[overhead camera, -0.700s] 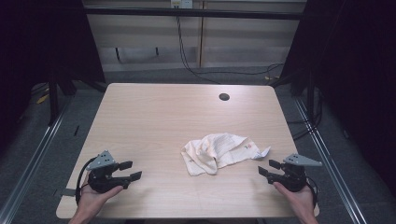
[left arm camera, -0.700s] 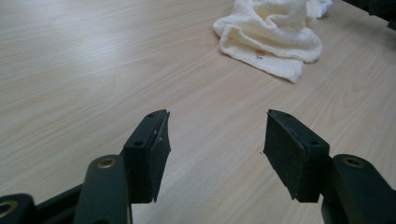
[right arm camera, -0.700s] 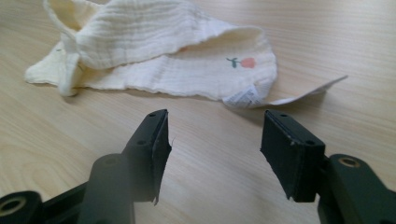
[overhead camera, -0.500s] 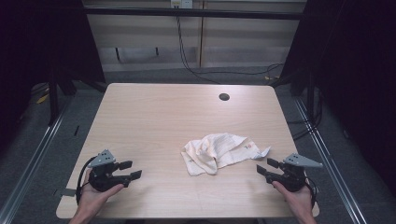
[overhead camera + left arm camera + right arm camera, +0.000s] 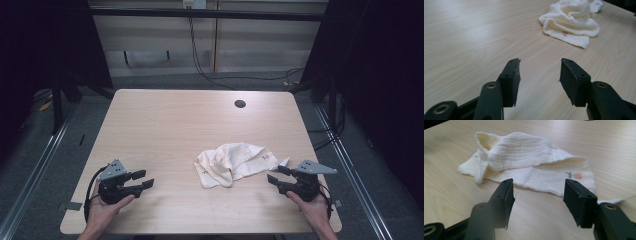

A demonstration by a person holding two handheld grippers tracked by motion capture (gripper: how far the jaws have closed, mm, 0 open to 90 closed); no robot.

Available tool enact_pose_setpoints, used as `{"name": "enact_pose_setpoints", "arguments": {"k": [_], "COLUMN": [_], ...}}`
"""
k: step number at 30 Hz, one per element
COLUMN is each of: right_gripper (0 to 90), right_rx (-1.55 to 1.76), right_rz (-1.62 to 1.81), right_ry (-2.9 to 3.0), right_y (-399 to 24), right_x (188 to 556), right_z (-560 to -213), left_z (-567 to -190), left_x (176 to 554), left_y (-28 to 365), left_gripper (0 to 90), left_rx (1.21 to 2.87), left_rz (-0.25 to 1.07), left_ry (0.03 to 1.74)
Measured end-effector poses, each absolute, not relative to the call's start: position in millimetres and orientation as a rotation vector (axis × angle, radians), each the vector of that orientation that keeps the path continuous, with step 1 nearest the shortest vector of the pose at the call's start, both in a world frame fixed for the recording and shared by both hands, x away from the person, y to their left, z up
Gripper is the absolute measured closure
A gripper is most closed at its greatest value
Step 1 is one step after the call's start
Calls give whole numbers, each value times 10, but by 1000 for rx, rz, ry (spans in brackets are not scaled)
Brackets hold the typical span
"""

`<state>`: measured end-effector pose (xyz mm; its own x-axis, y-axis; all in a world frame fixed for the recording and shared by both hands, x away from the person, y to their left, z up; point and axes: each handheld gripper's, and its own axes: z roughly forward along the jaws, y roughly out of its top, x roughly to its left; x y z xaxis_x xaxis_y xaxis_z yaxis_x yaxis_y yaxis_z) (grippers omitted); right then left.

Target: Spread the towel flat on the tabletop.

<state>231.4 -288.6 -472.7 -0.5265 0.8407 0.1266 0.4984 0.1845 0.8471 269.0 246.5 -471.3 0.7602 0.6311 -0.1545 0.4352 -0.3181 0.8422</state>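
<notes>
Pale wood table [image 5: 165,125], dark room; crumpled cloth [image 5: 234,162] just ahead of wide-open, empty right gripper [image 5: 278,175]; left gripper [image 5: 143,179] likewise.

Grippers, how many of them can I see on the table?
2. The left gripper is near the table's front left corner, and the right gripper is near the front right, just beside the crumpled cream cloth. Both are open and hold nothing.

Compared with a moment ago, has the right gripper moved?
Yes, slightly. The right gripper has crept left toward the cloth, which lies where it did on the table. Its jaws are open, just short of the cloth's edge.
</notes>
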Motion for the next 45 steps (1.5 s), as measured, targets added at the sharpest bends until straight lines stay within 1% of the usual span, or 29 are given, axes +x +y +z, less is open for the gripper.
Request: {"name": "enact_pose_setpoints", "arguments": {"k": [1, 2, 3, 4, 5, 6, 7, 8, 10, 13, 15, 17, 19, 20, 22, 27, 31, 35, 39, 42, 45], "right_gripper": [409, 386, 386, 381, 381, 372, 358, 348, 344, 344, 339, 328, 298, 316, 317, 316, 304, 278, 259, 237, 239], "right_rx": [1255, 1238, 1238, 1239, 1243, 1231, 1227, 1235, 1235, 1229, 1222, 1205, 1183, 1174, 1146, 1122, 1178, 1224, 1257, 1266, 1240], "right_rz": [1287, 1284, 1284, 1307, 1328, 1335, 1335, 1343, 1364, 1371, 1374, 1386, 1404, 1412, 1403, 1334, 1284, 1230, 1247, 1189, 1164], "right_ry": [2117, 2144, 2144, 2175, 2193, 2207, 2221, 2227, 2230, 2227, 2223, 2246, 2242, 2238, 2284, 2308, 2335, 2387, 2381, 2420, 2432], "right_y": [-2846, -2757, -2757, -2714, -2700, -2674, -2662, -2649, -2632, -2620, -2616, -2589, -2571, -2564, -2539, -2504, -2495, -2470, -2438, -2411, -2399], "right_x": [2325, 2357, 2357, 2408, 2437, 2490, 2520, 2559, 2631, 2732, 2765, 2861, 2929, 2960, 3019, 3166, 3291, 3442, 3490, 3504, 3490], "right_z": [-4709, -4668, -4668, -4647, -4646, -4649, -4650, -4649, -4628, -4576, -4560, -4513, -4468, -4440, -4378, -4289, -4356, -4549, -4647, -4728, -4788], "left_z": [-4711, -4721, -4721, -4731, -4728, -4725, -4724, -4726, -4727, -4728, -4726, -4720, -4717, -4706, -4695, -4693, -4690, -4679, -4689, -4696, -4689], "left_x": [2681, 2689, 2689, 2717, 2723, 2731, 2745, 2757, 2757, 2757, 2752, 2740, 2736, 2728, 2715, 2714, 2708, 2709, 2728, 2721, 2717], "left_y": [2466, 2470, 2470, 2491, 2499, 2508, 2524, 2539, 2550, 2540, 2532, 2508, 2501, 2494, 2483, 2478, 2477, 2507, 2547, 2528, 2516], "left_gripper": [502, 511, 514, 524, 524, 522, 505, 465, 463, 391, 357, 346, 336, 334, 338, 338, 338, 349, 347, 347, 346], "left_rx": [1960, 1961, 1961, 1970, 1977, 1978, 1966, 1956, 1958, 1955, 1960, 1976, 1985, 1983, 1990, 1992, 1991, 1955, 1938, 1953, 1960], "left_rz": [247, 212, 212, 163, 194, 195, 170, 145, 154, 132, 143, 152, 154, 142, 160, 147, 150, 174, 164, 159, 158], "left_ry": [795, 818, 818, 838, 840, 847, 861, 875, 881, 889, 889, 875, 862, 854, 849, 836, 831, 854, 873, 858, 842]}}
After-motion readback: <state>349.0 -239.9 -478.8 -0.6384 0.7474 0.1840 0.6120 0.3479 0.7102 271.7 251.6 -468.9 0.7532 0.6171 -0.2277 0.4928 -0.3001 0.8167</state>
